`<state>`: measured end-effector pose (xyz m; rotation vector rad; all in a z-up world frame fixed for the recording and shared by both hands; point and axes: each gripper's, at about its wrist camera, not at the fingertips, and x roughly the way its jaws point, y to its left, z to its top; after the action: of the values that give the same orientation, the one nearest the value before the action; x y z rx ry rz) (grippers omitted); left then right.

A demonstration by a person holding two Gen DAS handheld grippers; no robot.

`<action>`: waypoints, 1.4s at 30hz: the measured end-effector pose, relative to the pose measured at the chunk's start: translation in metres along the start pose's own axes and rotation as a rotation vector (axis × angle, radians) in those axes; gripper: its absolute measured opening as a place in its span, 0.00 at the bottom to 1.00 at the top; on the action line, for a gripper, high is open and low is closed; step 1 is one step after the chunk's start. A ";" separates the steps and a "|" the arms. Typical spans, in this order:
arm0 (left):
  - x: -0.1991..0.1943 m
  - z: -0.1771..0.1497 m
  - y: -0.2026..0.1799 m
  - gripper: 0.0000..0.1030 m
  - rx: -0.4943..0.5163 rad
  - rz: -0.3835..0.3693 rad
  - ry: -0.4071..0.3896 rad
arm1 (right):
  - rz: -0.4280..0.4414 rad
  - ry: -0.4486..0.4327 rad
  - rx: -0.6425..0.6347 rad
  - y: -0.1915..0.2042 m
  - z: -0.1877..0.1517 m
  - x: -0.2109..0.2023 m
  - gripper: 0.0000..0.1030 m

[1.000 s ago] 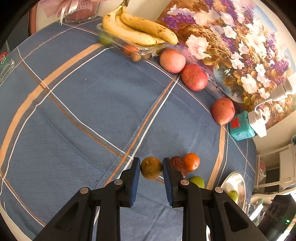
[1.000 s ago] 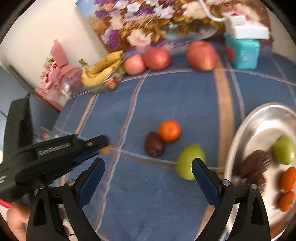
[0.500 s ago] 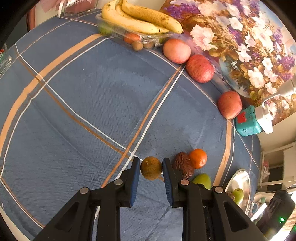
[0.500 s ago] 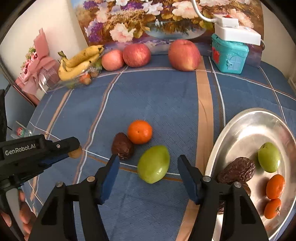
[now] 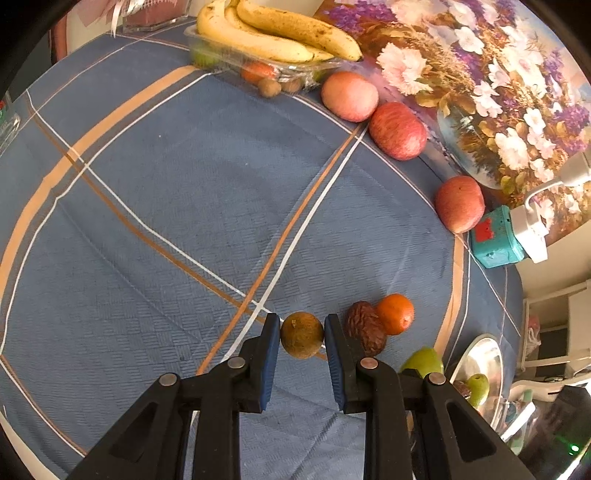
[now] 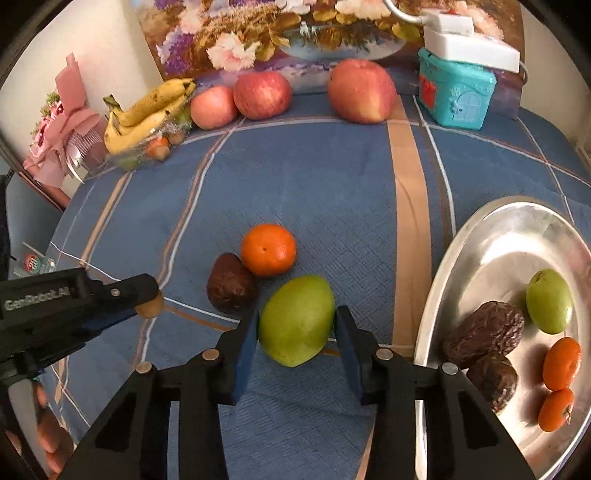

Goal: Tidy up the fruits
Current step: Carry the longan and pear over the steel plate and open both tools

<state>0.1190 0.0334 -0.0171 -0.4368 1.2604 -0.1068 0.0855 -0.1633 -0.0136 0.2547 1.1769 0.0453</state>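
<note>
Right tool (image 6: 297, 330) now narrowed around green fruit (image 6: 296, 319), formerly wide apart.

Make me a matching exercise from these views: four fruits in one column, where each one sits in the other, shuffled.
Things:
1. small round brown fruit
2. large green oval fruit
3. yellow bananas
4. three red apples

Places:
A. on the clear plastic tray
B. between the right gripper fingers
C. in a row before the flower painting
D. between the left gripper fingers

Pairs: 1-D, 2-B, 3-A, 4-C
</note>
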 end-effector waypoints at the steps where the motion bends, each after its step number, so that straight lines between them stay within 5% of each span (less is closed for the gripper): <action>1: -0.003 0.000 -0.002 0.26 0.005 -0.001 -0.006 | 0.000 -0.008 -0.001 0.000 0.000 -0.004 0.42; 16: -0.024 -0.018 -0.050 0.26 0.135 -0.008 -0.058 | -0.010 -0.065 0.047 -0.009 -0.006 -0.050 0.42; 29: 0.001 -0.083 -0.145 0.26 0.400 -0.197 0.123 | -0.268 -0.105 0.360 -0.142 -0.017 -0.088 0.42; 34: 0.011 -0.097 -0.160 0.26 0.454 -0.200 0.138 | -0.284 -0.105 0.447 -0.171 -0.026 -0.098 0.42; 42: 0.024 -0.095 -0.157 0.26 0.439 -0.185 0.169 | -0.224 -0.094 0.409 -0.152 -0.025 -0.090 0.42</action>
<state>0.0627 -0.1423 -0.0025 -0.1633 1.3158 -0.5760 0.0135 -0.3217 0.0255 0.4774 1.1071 -0.4036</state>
